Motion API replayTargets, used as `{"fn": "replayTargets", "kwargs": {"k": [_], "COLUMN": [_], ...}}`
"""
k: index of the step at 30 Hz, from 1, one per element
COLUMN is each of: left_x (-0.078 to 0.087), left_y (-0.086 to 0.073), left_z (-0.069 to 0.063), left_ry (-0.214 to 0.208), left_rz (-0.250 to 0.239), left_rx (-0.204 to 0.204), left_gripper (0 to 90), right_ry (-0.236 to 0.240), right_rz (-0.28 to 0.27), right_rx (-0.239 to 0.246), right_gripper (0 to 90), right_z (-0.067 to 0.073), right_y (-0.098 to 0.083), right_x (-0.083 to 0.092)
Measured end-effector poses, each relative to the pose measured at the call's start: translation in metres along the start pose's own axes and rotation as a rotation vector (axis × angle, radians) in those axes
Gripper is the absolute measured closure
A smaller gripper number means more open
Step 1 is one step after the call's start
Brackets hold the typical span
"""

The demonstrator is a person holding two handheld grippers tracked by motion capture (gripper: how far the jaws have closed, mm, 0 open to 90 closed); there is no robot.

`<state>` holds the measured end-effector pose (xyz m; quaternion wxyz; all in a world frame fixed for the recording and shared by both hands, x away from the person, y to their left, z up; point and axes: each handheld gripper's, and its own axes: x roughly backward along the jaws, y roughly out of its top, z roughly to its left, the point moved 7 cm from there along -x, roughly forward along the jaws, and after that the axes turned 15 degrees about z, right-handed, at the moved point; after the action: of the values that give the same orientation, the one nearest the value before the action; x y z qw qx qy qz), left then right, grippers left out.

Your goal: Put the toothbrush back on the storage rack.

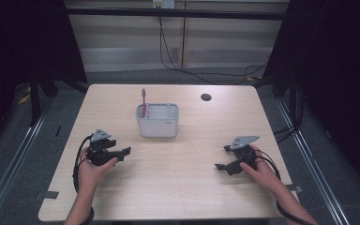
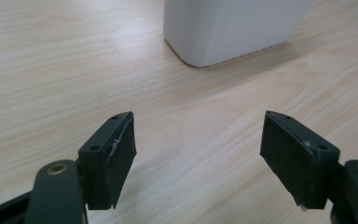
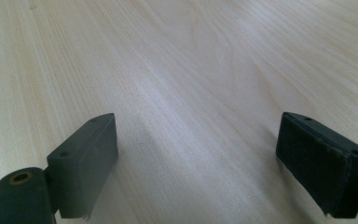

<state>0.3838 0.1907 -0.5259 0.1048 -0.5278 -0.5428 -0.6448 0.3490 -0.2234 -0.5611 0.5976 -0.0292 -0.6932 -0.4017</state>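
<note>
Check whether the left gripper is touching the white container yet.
Apart. In the left gripper view, bare table lies between the open left gripper and the white container; the high view shows the same gap.

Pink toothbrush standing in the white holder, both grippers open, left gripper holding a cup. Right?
Not quite. The left gripper holds nothing: the left gripper view shows its jaws apart with bare table between them. The rest stands: pink toothbrush upright in the white holder, right gripper open too.

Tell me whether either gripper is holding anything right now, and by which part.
Nothing is held. The left gripper and the right gripper are both open over bare table, apart from the white container with the pink toothbrush.
</note>
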Motion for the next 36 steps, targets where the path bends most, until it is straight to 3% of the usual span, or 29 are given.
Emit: {"fn": "replayTargets", "kwargs": {"k": [6, 13, 26, 36], "left_x": [-0.003, -0.005, -0.01, -0.015], "left_y": [-0.006, -0.01, -0.02, -0.025], "left_z": [0.001, 0.002, 0.004, 0.004], "left_ry": [0.002, 0.0, 0.032, 0.034], "left_rz": [0.011, 0.015, 0.052, 0.071], "left_rx": [-0.026, -0.027, -0.074, -0.084], "left_gripper": [26.1, 25.5, 24.5, 22.8], "right_ry": [0.0, 0.0, 0.0, 0.0], "right_rz": [0.0, -0.001, 0.0, 0.0], "right_rx": [0.0, 0.001, 0.002, 0.001], "right_gripper": [12.4, 12.3, 12.3, 12.3], "right_z": [0.0, 0.0, 0.0, 0.0], "right_y": [0.0, 0.0, 0.0, 0.0], "right_x": [0.0, 0.0, 0.0, 0.0]}}
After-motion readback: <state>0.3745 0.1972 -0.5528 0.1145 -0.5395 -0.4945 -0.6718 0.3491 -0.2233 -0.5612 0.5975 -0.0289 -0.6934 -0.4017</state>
